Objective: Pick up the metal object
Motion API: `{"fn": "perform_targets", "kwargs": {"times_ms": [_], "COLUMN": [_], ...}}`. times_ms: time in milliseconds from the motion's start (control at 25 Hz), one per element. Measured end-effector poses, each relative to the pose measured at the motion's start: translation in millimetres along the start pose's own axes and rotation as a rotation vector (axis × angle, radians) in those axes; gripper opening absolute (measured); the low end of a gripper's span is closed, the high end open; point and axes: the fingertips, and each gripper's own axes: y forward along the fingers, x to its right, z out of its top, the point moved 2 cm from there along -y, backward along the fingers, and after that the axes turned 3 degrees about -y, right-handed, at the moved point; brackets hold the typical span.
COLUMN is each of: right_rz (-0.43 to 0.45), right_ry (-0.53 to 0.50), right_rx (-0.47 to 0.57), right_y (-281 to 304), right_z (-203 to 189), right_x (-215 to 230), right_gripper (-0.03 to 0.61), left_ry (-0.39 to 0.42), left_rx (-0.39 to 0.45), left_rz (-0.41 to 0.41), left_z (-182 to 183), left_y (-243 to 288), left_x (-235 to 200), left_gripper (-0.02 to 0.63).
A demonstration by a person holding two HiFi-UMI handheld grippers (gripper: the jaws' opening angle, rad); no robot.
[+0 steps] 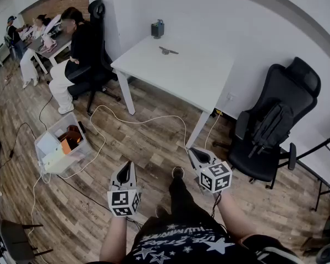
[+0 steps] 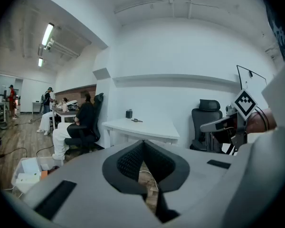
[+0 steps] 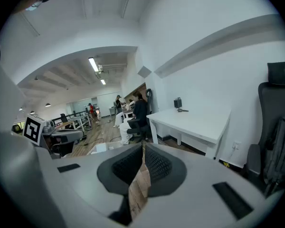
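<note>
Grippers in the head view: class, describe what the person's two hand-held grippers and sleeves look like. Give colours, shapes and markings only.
The left gripper and the right gripper each have a pale grey, wedge-shaped body tapering to two jaws lined with black ribbed pads. Behind each sits a white cube printed with black square markers. The person wears a dark top with a pale star print; the forearms are unsleeved.

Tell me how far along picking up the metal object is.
Done: nothing yet. The metal object lies untouched on the white table, near a dark box. In hand: nothing. The left gripper and right gripper are both shut and empty, held over the wood floor well short of the table. Left: step up to the table, open a gripper, close on the object and lift it.
</note>
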Motion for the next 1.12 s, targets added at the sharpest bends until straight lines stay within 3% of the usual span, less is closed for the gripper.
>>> {"fn": "perform_targets", "kwargs": {"times_ms": [680,1120], "right_rz": [-0.02,0.008], "right_ry": [0.021,0.03], "right_rx": [0.0,-0.015], "right_y": [-3,65], "right_z": [-9,12], "right_x": [10,47], "right_gripper": [0.051,0.051], "left_ry": [0.009,0.002], "left_rx": [-0.013,-0.035], "left_rz": [-0.008,0.025], "left_z": [-9,2], "left_y": [5,71], "left_x": [8,-20], "left_gripper": [0.02,0.02]}}
